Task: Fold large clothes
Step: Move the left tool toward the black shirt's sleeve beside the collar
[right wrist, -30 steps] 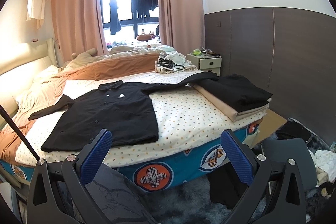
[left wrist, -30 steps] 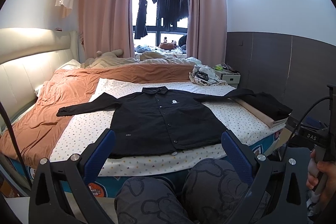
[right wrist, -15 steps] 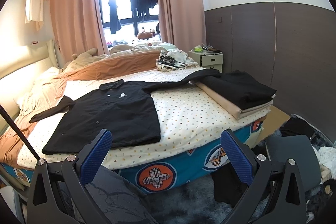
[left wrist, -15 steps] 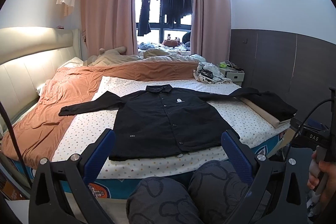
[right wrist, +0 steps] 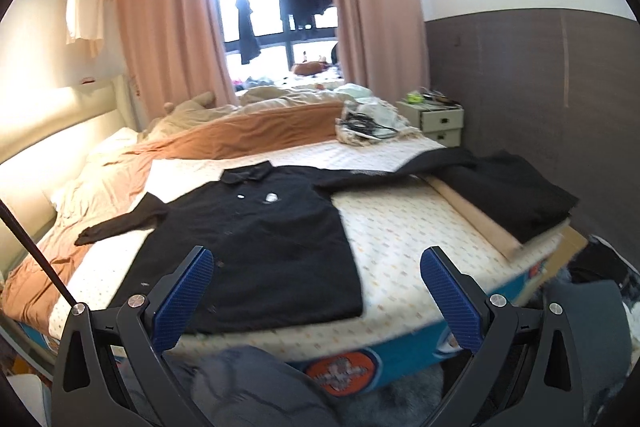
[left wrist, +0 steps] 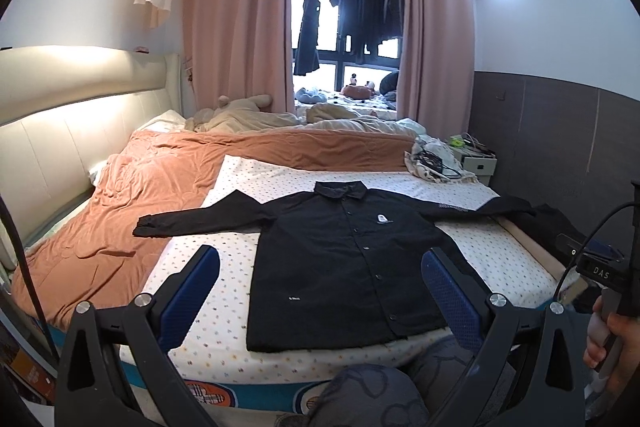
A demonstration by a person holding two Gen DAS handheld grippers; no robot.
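A black long-sleeved button shirt lies flat and face up on the dotted white sheet, collar away from me, both sleeves spread out. It also shows in the right wrist view. My left gripper is open and empty, held over the bed's near edge in front of the shirt's hem. My right gripper is open and empty, held off the near edge by the shirt's lower right corner. The right sleeve's end rests on a folded pile.
A pile of folded black and beige clothes sits at the bed's right edge. An orange blanket covers the left and far side. A bundle with cables lies at the far right, a nightstand beyond. My knees are below.
Both grippers have risen and moved toward the bed, so the shirt sits lower and closer between the fingers. The right wrist view is blurred from motion. Both stay open.
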